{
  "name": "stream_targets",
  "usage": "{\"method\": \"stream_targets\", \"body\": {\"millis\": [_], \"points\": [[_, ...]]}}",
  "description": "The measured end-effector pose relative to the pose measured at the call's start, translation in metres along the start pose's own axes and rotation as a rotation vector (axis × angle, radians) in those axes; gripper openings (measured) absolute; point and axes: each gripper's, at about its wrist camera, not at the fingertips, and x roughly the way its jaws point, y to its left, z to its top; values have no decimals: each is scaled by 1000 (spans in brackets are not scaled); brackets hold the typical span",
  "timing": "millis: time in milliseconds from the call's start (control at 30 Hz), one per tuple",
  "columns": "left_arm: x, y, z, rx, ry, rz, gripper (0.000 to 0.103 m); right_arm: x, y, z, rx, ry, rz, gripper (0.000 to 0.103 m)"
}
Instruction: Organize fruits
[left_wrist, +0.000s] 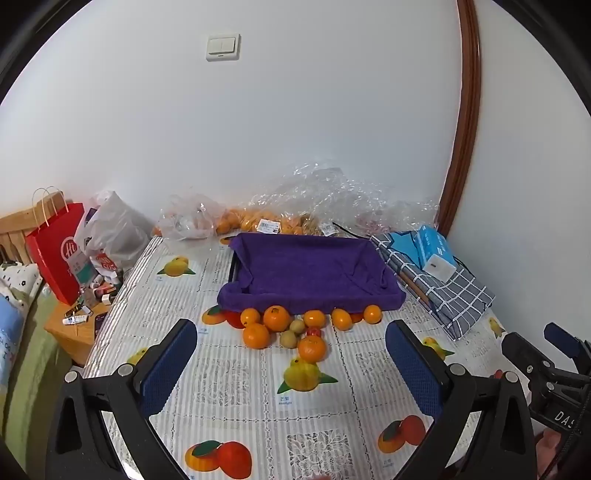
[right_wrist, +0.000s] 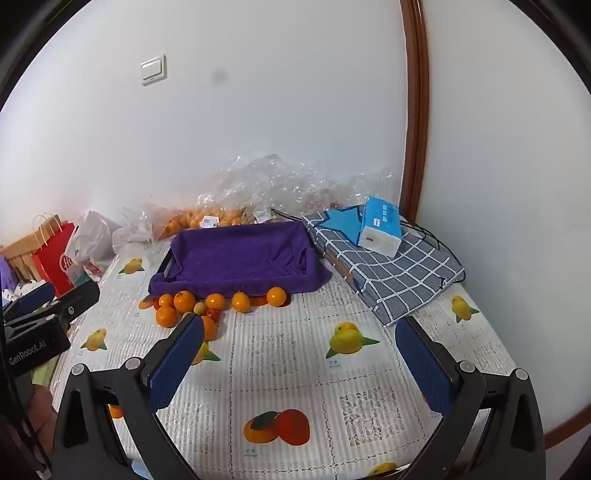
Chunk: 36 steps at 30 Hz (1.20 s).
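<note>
Basically not started: purple-lined tray (left_wrist: 314, 266) holds nothing visible, all loose fruit out on the tablecloth (left_wrist: 236, 391) just in front of its near edge. Oranges (left_wrist: 276, 317) strung along that edge, a few touching the purple cloth; two small greenish fruits (left_wrist: 292, 333) and a small red one (left_wrist: 314, 331) mixed into the cluster. More oranges bagged in clear plastic (left_wrist: 258, 219) behind the tray, untouched. Left gripper (left_wrist: 291, 373) jaws wide, nothing between them, hanging short of the pile. Right gripper (right_wrist: 299, 365) same: wide, nothing held, over bare cloth right of the cluster. Everything left to move, likely into the tray
</note>
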Motion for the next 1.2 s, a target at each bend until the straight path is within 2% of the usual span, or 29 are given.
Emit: {"method": "stream_targets", "body": {"millis": [100,300,1200], "points": [[5,-4,5,7,8,4,102,0,-1,1,3,-5,-1,102],[-3,1,0,-23,-27,-3,102,-4,0,0,1,-15,-5,102],[-6,-3,-8,-24,-24,-36,102,-11,-1,-1,9,-24,2,102]]}}
